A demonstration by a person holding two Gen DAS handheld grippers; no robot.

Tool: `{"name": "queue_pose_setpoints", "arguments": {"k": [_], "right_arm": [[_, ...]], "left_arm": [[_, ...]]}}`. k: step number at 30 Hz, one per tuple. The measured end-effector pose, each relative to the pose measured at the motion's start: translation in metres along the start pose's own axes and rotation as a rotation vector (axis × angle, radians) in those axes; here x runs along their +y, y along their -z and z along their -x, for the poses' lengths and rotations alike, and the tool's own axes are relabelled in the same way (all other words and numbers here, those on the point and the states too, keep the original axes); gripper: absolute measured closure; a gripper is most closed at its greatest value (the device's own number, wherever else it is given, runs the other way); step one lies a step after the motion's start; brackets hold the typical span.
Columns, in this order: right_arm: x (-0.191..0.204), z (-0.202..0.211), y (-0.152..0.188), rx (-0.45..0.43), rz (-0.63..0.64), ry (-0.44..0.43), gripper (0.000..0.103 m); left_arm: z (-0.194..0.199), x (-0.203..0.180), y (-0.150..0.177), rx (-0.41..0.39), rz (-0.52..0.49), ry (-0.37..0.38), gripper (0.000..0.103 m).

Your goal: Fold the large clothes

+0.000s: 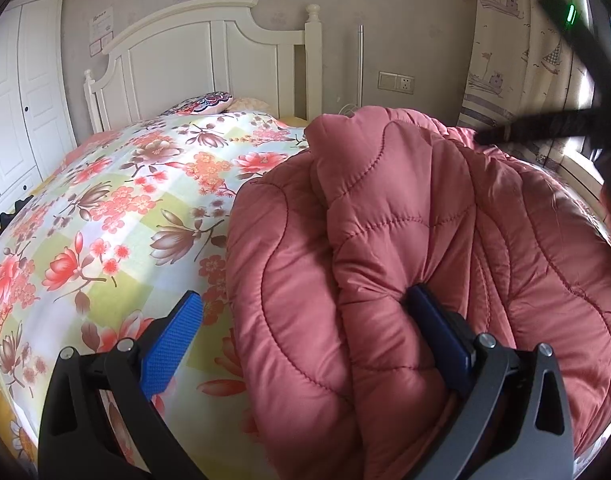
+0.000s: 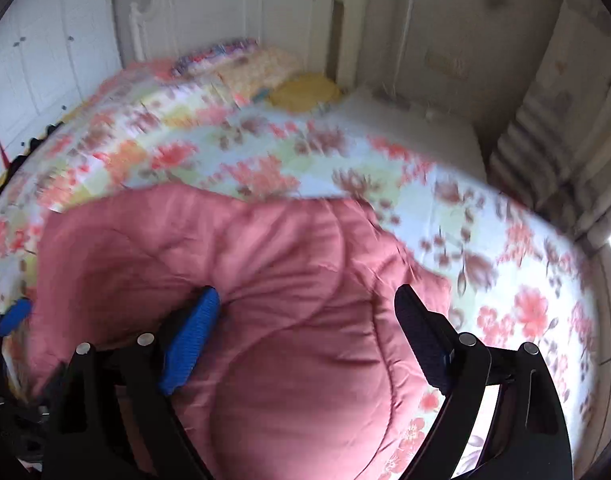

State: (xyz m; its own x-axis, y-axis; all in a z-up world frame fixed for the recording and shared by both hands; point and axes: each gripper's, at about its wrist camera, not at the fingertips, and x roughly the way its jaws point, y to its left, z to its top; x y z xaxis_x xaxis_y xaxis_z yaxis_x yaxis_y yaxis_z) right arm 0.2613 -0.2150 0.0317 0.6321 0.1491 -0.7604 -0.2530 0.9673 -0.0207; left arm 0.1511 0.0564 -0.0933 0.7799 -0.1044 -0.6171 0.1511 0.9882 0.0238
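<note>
A bulky pink quilted padded coat [image 1: 405, 248] lies bunched on the floral-printed bedspread [image 1: 117, 216]. The left gripper [image 1: 309, 320] and right gripper [image 2: 307, 304] both straddle its folds, jaws spread wide and gripping nothing.

Home bedroom: white headboard [image 1: 193, 52], floral bedspread [image 1: 117, 216], pillows [image 1: 201, 104], white wardrobe [image 1: 21, 92], sailboat curtain [image 1: 509, 48].

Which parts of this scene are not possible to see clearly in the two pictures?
- Pink quilted garment: the type is unclear; it is bunched, and the left wrist view's bottom edge cuts it off.
- Left gripper: the right finger's pad is pressed into the padding, so the contact is hidden.
- Headboard and pillows: blurred in the right wrist view.
- Paper on the wall: text too small.
- Dark object: blurred and cut off at the right edge.
</note>
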Motion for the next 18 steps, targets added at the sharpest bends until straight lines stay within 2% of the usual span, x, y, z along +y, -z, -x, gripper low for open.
{"name": "queue_pose_setpoints", "arguments": {"k": [3,5,7,10,12,14,16,18], "right_arm": [[0.025,0.020,-0.018,-0.082,0.094,0.036,0.016],[0.040,0.015,-0.032,-0.074,0.166,0.052,0.016],[0.056,-0.005,-0.042,-0.026,0.243,0.046,0.016],[0.070,-0.053,-0.040,0.127,0.340,0.001,0.016],[0.064,-0.080,-0.032,0.218,0.311,-0.060,0.016],[0.052,-0.089,-0.031,0.255,0.229,-0.101,0.014],[0.052,-0.086,-0.029,0.247,0.226,-0.089,0.014],[0.060,-0.075,-0.028,0.199,0.257,-0.030,0.014]], "left_arm": [[0.000,0.000,0.000,-0.002,0.000,-0.002,0.002],[0.000,0.000,0.000,-0.003,0.001,0.000,0.002],[0.001,0.000,0.000,-0.003,0.003,0.001,0.002],[0.001,0.001,0.001,-0.005,0.009,0.004,0.002],[0.000,0.003,0.001,0.001,0.022,0.016,0.002],[-0.001,0.006,0.001,0.010,0.034,0.039,0.002],[-0.002,0.006,0.000,0.012,0.036,0.047,0.002],[-0.002,0.005,0.001,0.009,0.033,0.045,0.002]]}}
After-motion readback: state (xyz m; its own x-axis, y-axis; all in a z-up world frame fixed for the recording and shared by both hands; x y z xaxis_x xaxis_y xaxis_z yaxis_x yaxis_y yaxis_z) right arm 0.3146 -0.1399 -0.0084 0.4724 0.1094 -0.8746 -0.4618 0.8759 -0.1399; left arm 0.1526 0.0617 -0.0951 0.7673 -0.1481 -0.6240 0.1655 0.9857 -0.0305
